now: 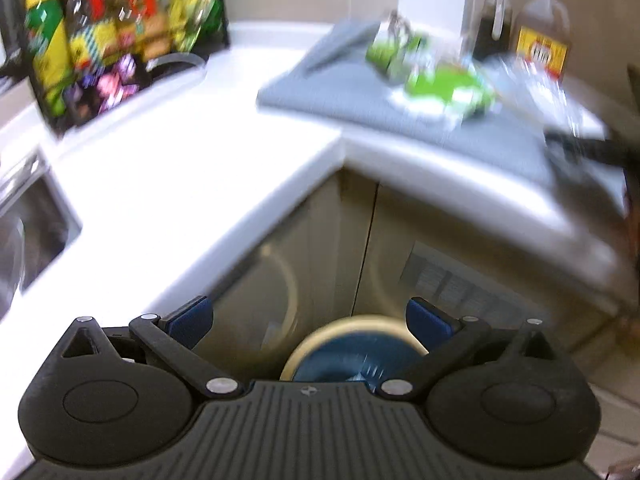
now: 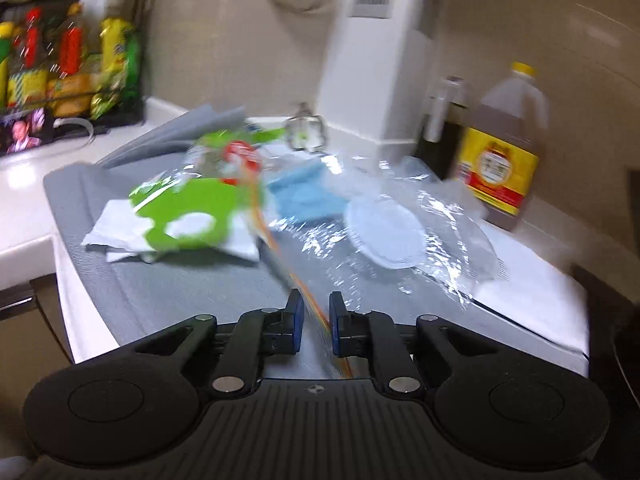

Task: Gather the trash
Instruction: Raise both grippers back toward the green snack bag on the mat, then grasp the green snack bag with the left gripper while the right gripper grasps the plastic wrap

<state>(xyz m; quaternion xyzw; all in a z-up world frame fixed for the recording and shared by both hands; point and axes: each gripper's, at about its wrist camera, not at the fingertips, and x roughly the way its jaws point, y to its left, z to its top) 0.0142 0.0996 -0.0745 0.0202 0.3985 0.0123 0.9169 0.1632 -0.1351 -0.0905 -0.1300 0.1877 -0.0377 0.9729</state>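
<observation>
Trash lies on a grey mat [image 2: 180, 280] on the white counter: a green and white wrapper [image 2: 188, 212], a blue cloth-like piece [image 2: 304, 196], crumpled clear plastic [image 2: 432, 236] with a white round lid [image 2: 386, 234]. My right gripper [image 2: 314, 316] is nearly shut on a thin clear wrapper with an orange stripe [image 2: 280, 256] that runs between its fingers. My left gripper [image 1: 308, 320] is open and empty, held off the counter above a bin with a blue liner [image 1: 352, 356]. The trash also shows blurred in the left wrist view [image 1: 440, 84].
A rack of bottles and packets [image 1: 100, 36] stands at the back left of the white counter [image 1: 180, 168]. A sink [image 1: 28, 224] is at the far left. A vinegar jug [image 2: 504, 152] and a dark bottle [image 2: 444, 132] stand by the wall. Cabinet doors [image 1: 328, 232] are below.
</observation>
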